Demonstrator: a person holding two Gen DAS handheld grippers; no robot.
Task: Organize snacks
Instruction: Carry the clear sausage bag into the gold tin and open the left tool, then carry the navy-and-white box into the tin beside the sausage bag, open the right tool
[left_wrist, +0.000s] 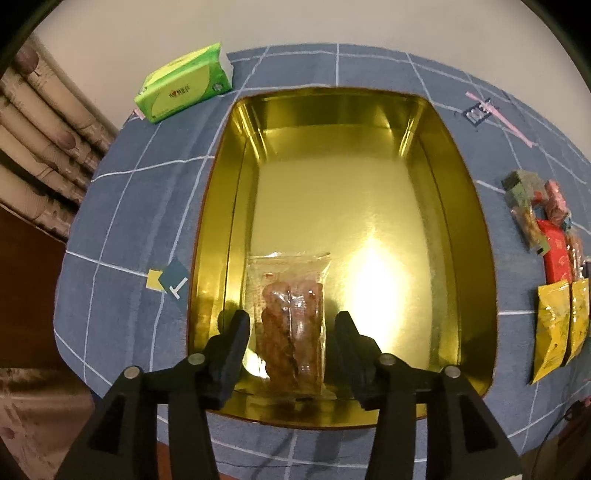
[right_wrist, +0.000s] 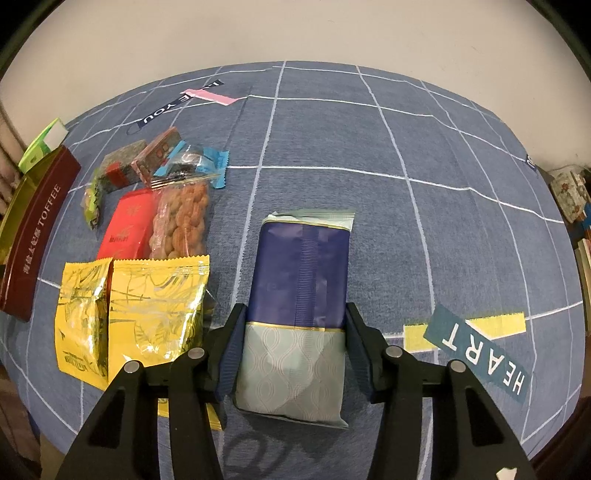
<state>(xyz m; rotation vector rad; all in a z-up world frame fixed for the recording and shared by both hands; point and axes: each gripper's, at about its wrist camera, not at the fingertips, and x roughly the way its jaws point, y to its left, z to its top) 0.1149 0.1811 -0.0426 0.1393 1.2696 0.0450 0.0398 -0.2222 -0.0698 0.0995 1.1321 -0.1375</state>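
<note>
Two views differ: left hand-held gripper (left_wrist: 291, 328) released over tin (left_wrist: 476, 229), right hand-held gripper (right_wrist: 293, 325) clamps blue packet (right_wrist: 299, 273).

Blue snack pack (right_wrist: 299, 295) between gripper (right_wrist: 293, 343) fingers

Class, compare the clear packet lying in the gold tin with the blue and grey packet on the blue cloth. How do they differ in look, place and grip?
The clear packet shows its brown snack inside; the blue and grey packet is opaque. The clear packet lies in the gold tin; the blue and grey one lies on the cloth. The left gripper stands open around the clear packet, fingers apart from it; the right gripper presses the blue and grey packet's sides. Both lie flat between gripper fingers.
</note>
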